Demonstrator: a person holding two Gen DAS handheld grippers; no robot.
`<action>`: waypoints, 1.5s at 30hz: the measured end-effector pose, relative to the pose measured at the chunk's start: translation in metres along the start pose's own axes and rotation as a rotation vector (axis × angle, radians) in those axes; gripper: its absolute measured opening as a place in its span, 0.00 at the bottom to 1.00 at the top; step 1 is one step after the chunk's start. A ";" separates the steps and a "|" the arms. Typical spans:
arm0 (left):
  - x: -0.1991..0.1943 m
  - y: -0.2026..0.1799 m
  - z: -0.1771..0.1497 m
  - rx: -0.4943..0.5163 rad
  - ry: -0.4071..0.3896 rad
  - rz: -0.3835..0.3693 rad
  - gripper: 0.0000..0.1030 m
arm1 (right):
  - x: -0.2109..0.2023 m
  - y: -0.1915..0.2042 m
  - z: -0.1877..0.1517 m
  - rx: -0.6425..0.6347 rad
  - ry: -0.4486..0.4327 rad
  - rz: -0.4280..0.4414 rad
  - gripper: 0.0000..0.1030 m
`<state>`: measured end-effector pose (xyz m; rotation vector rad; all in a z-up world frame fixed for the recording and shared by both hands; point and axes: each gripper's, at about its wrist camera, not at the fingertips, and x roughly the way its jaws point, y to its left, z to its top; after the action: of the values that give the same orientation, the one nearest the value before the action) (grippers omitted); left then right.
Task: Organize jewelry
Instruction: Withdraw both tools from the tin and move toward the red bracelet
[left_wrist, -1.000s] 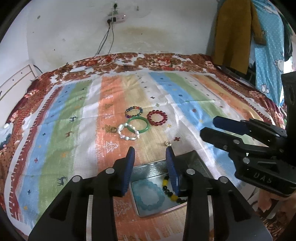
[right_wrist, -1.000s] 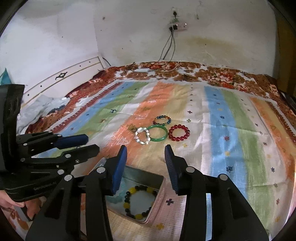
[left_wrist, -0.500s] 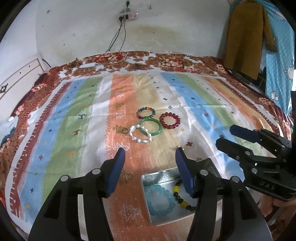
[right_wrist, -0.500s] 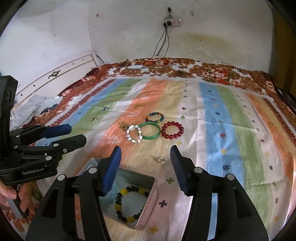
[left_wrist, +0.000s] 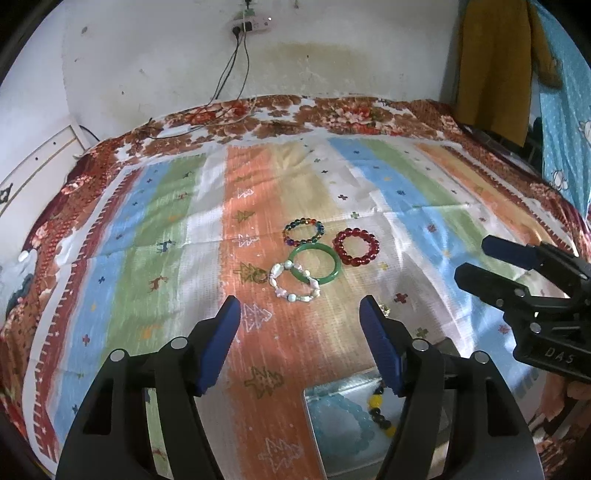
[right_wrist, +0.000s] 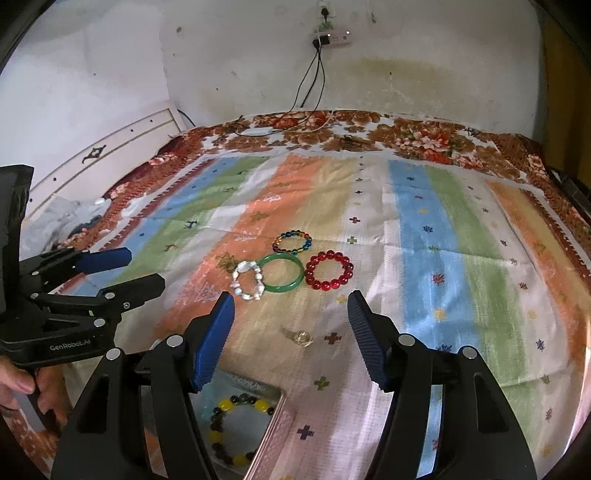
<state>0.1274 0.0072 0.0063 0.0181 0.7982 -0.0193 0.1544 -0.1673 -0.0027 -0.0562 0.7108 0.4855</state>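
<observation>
Several bracelets lie on the striped bedspread: a white pearl bracelet (left_wrist: 294, 283) overlapping a green bangle (left_wrist: 315, 264), a red bead bracelet (left_wrist: 356, 246) and a multicolour bead bracelet (left_wrist: 303, 232). They also show in the right wrist view: pearl (right_wrist: 248, 279), green (right_wrist: 281, 278), red (right_wrist: 328, 271), multicolour (right_wrist: 292, 242). A small gold ring (right_wrist: 302, 336) lies nearer. A metal tin (left_wrist: 369, 424) holds a pale blue bracelet (left_wrist: 341, 415) and a black-and-yellow bracelet (right_wrist: 236, 424). My left gripper (left_wrist: 300, 341) and right gripper (right_wrist: 290, 330) are open, empty, short of the bracelets.
The bed's striped cloth (left_wrist: 166, 229) has a floral border; a wall with a power strip (left_wrist: 251, 26) and hanging cables stands behind. A headboard (right_wrist: 110, 155) is at the left. Clothes (left_wrist: 491, 66) hang at the right.
Both grippers have opened wider and moved back from over the tin, which now sits lower in both views. The left gripper has shifted left. The bracelets have not moved.
</observation>
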 end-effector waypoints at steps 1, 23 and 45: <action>0.002 0.000 0.002 0.004 -0.001 0.003 0.65 | 0.003 -0.001 0.002 -0.003 0.002 -0.010 0.64; 0.044 0.024 0.037 -0.056 0.019 0.010 0.68 | 0.035 -0.020 0.031 -0.003 -0.001 -0.072 0.68; 0.100 0.042 0.048 -0.081 0.152 0.021 0.69 | 0.094 -0.053 0.046 0.078 0.130 -0.044 0.68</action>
<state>0.2323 0.0466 -0.0312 -0.0492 0.9503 0.0342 0.2674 -0.1659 -0.0335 -0.0306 0.8537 0.4145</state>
